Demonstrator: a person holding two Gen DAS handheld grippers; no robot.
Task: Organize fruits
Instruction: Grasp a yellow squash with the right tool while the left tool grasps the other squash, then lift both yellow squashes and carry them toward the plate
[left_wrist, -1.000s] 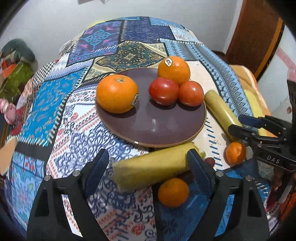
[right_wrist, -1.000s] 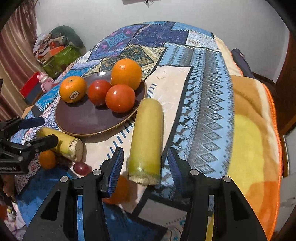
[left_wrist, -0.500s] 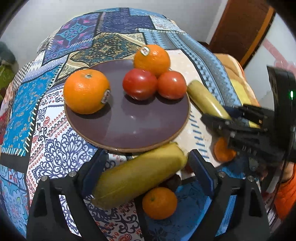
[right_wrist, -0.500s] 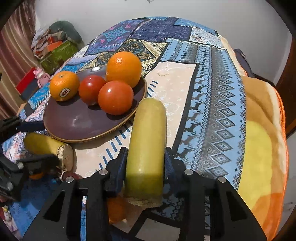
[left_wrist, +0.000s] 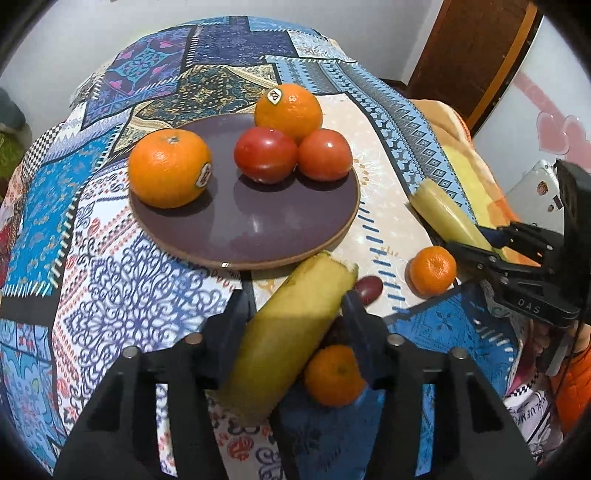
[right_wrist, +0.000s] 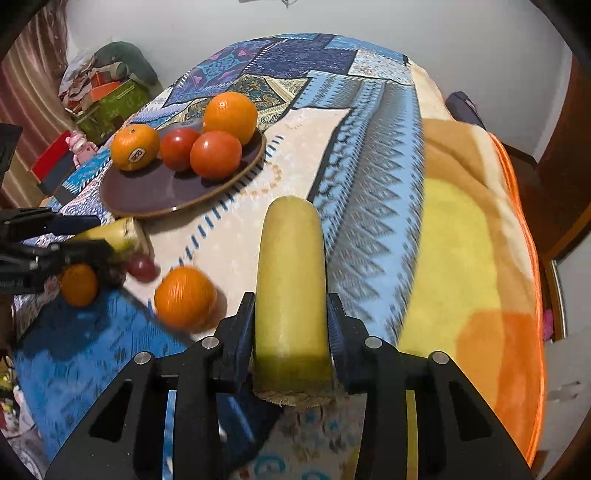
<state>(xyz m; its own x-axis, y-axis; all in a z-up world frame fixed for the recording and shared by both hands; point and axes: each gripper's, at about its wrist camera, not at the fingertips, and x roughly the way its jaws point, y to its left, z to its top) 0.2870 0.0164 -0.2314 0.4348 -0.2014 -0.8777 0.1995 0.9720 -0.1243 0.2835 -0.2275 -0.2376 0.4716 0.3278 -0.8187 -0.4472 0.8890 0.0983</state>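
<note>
A dark purple plate (left_wrist: 258, 236) (right_wrist: 147, 192) holds two oranges (left_wrist: 169, 172) (left_wrist: 289, 110) and two tomatoes (left_wrist: 265, 155) (left_wrist: 325, 154). My left gripper (left_wrist: 295, 317) is shut on a yellow-green cut vegetable piece (left_wrist: 288, 332), held just in front of the plate. My right gripper (right_wrist: 291, 314) is shut on a second yellow-green piece (right_wrist: 291, 273), lifted over the cloth. It also shows in the left wrist view (left_wrist: 447, 218). Two small mandarins (left_wrist: 432, 266) (left_wrist: 332, 374) and a dark red grape (left_wrist: 369, 287) lie on the cloth.
A patterned blue patchwork cloth (left_wrist: 110, 280) covers the table, with an orange-yellow blanket (right_wrist: 472, 258) on its right side. Boxes and clutter (right_wrist: 107, 92) stand beyond the far left edge. A brown door (left_wrist: 472, 48) is at the back right.
Both grippers have closed on their vegetable pieces. The left piece has swung from crosswise to pointing at the plate. The right piece has been lifted and drawn back from the plate.
</note>
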